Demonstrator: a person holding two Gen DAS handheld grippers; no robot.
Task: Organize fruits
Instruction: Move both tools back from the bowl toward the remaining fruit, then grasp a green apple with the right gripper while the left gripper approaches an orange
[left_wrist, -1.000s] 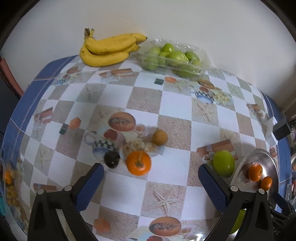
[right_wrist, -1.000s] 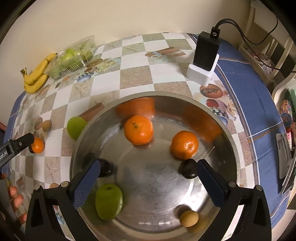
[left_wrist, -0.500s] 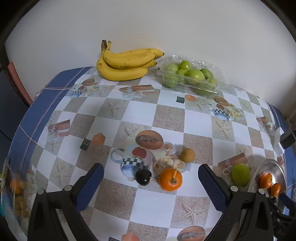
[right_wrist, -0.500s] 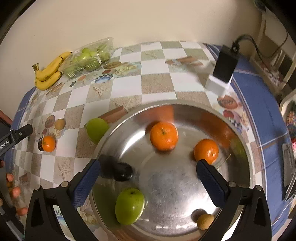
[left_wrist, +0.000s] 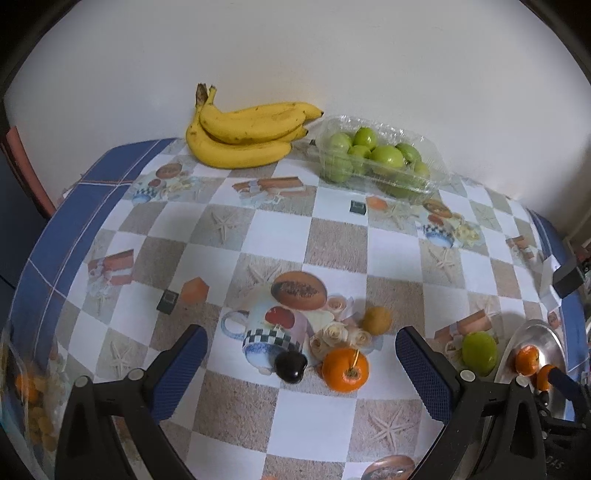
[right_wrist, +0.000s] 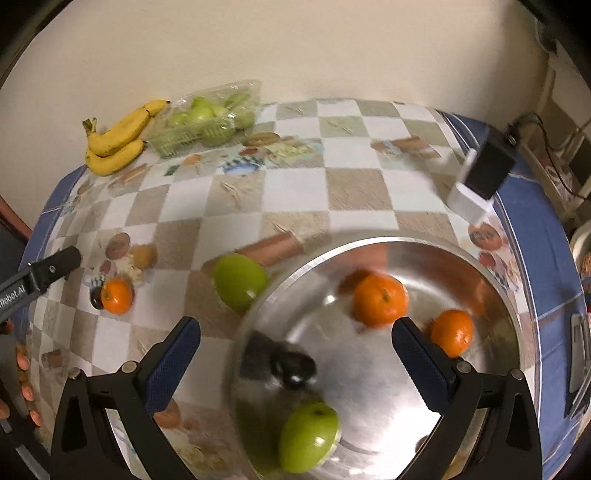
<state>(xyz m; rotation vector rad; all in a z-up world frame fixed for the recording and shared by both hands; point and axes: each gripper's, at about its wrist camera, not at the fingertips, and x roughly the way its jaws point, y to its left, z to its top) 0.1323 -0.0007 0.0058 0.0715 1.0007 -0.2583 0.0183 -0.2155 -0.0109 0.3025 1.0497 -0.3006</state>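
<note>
My left gripper (left_wrist: 298, 363) stands open above the checked tablecloth. Just beyond its fingers lie an orange (left_wrist: 345, 370), a dark plum (left_wrist: 291, 366) and a small brown fruit (left_wrist: 376, 320). A green apple (left_wrist: 479, 353) rests against the steel bowl (left_wrist: 532, 328) at the right. My right gripper (right_wrist: 295, 360) is open over the steel bowl (right_wrist: 491, 280), which holds two oranges (right_wrist: 380, 301), a green apple (right_wrist: 308, 437) and a dark plum (right_wrist: 293, 367). Another green apple (right_wrist: 240, 281) sits outside the bowl's left rim. The loose orange (right_wrist: 116, 295) lies further left.
A bunch of bananas (left_wrist: 243, 138) and a clear tray of green fruits (left_wrist: 373, 157) sit at the back by the wall. A black adapter on a white block (right_wrist: 480, 177) stands at the table's right edge. A person's fingers (right_wrist: 22, 373) show at the left.
The left gripper has pulled back and risen, so the loose fruits sit further ahead. The right gripper has swung left and back; the bowl now fills the lower right of its view.
</note>
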